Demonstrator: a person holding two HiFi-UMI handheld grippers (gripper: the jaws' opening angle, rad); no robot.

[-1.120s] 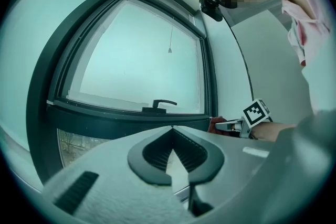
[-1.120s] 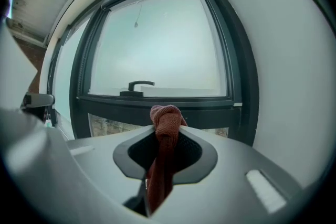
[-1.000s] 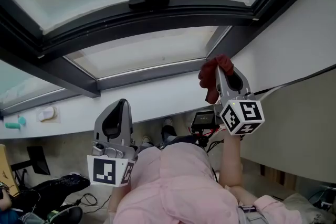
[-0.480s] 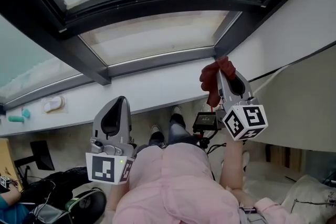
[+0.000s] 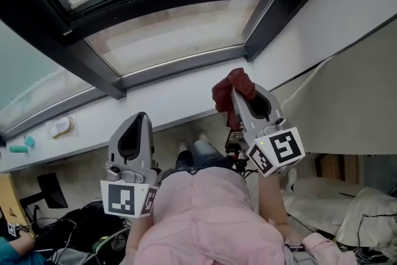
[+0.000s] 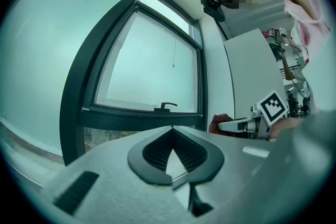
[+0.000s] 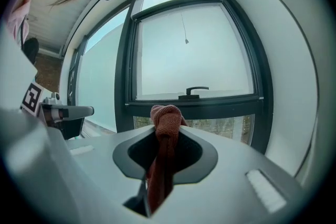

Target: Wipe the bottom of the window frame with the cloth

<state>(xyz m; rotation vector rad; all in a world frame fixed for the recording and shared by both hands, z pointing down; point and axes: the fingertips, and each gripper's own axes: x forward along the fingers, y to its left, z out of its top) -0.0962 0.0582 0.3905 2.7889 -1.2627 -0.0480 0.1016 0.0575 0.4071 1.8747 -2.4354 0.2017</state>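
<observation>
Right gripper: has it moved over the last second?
Yes. The right gripper, shut on the cloth, shifted left, away from the lower corner of the window frame.

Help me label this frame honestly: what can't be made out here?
- cloth: right gripper view, its lower end vanishes between the right gripper's jaws.
- window frame's bottom rail: right gripper view, hidden behind that gripper's body; head view, too far to judge dirt.
- small white thing on the sill: head view, too small to identify.
</observation>
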